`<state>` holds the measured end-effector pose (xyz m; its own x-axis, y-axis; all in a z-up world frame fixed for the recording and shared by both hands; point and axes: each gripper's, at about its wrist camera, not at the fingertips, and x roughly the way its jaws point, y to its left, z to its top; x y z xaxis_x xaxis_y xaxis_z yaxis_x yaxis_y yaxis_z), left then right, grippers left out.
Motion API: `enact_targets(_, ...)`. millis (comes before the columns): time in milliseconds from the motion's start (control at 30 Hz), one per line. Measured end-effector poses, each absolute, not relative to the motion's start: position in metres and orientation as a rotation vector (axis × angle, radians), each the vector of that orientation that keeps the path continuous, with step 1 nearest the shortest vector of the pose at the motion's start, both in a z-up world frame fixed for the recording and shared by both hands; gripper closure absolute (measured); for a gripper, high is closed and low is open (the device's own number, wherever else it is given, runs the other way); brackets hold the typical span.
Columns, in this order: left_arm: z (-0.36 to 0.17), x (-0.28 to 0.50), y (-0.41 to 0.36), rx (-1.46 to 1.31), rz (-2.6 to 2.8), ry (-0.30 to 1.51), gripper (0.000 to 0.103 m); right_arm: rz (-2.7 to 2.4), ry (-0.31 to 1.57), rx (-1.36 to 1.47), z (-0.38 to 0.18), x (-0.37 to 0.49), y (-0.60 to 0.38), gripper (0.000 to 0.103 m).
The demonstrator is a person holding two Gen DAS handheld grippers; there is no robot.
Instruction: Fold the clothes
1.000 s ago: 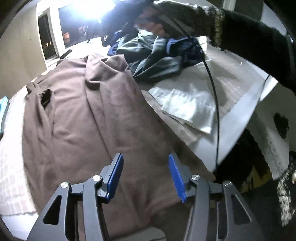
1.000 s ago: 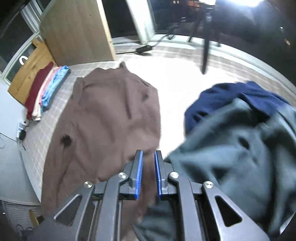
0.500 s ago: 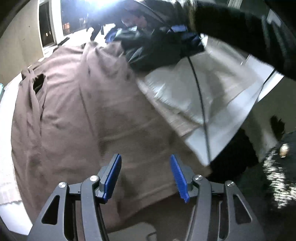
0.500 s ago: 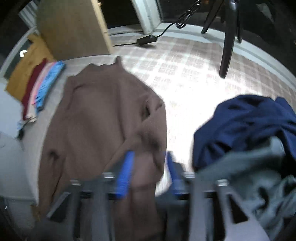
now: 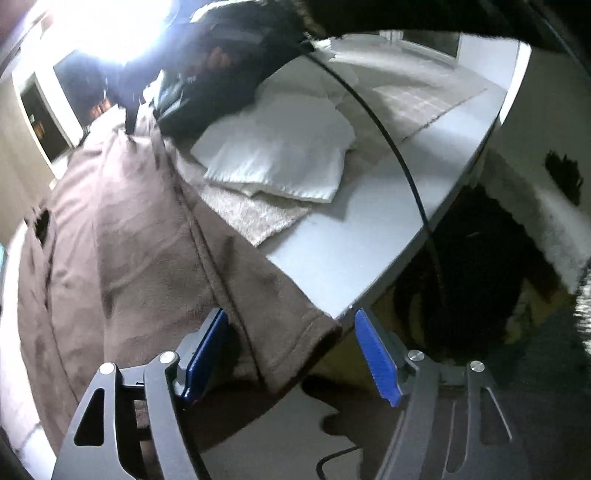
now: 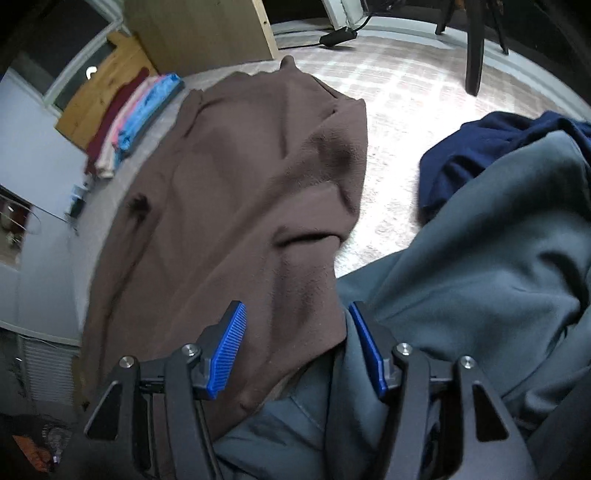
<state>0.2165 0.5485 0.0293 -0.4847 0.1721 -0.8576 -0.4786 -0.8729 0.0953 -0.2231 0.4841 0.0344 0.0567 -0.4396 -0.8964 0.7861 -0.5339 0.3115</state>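
The left gripper (image 5: 291, 354) is opening its jaws over the brown top's (image 5: 122, 251) hem corner, which is hanging off the table (image 5: 369, 236) edge; cloth is lying between the pads, unpinched. The right gripper (image 6: 297, 349) is standing half open over the top's other edge, beside the grey garment (image 6: 480, 266). Closing there is risking catching grey fabric too, dragging both together.

black cable (image 5: 391, 147) across white table (image 5: 354, 236); wooden cabinet (image 6: 207, 29) behind
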Motion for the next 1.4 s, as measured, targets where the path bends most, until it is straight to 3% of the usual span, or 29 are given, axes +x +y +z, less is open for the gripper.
enact_targets(67,0.031,0.217,0.545,-1.308,2.391,0.438,0.04,-1.678,0.412,1.387,0.033,-0.222,0.479,0.054)
enact_targets(100,0.033,0.214,0.54,-1.319,2.395,0.393,0.056,-1.691,0.425,1.385,0.033,-0.221,0.477,0.067)
enact_targets(167,0.036,0.208,0.53,-1.341,2.399,0.303,0.09,-1.709,0.427,1.391,0.035,-0.222,0.475,0.076)
enact_targets(233,0.04,0.201,0.513,-1.366,2.408,0.132,0.09,-1.733,0.428,1.378,0.041,-0.222,0.474,0.087)
enact_targets(300,0.046,0.196,0.491,-1.381,2.415,-0.069,0.09,-1.753,0.428,1.381,0.048,-0.221,0.473,0.09)
enact_targets(533,0.071,0.219,0.427,-1.306,2.556,-0.391,0.091,-1.808,0.398,1.475,0.08,-0.224,0.457,0.093)
enact_targets(867,0.062,0.256,0.365,-1.34,2.713,-0.629,0.095,-1.779,0.472,1.472,0.104,-0.209,0.35,0.095)
enact_targets(1100,0.041,0.262,0.351,-1.433,2.747,-0.663,0.095,-1.731,0.59,1.443,0.063,-0.178,0.245,0.096)
enact_targets(1233,0.029,0.262,0.349,-1.503,2.704,-0.688,0.094,-1.685,0.623,1.471,0.043,-0.168,0.226,0.079)
enact_targets(1300,0.026,0.261,0.349,-1.529,2.672,-0.686,0.093,-1.683,0.497,1.452,0.063,-0.171,0.248,0.079)
enact_targets(1367,0.028,0.261,0.35,-1.536,2.664,-0.66,0.091,-1.677,0.372,1.43,0.083,-0.174,0.27,0.073)
enact_targets(1400,0.03,0.261,0.349,-1.55,2.658,-0.649,0.086,-1.673,0.31,1.418,0.093,-0.176,0.281,0.065)
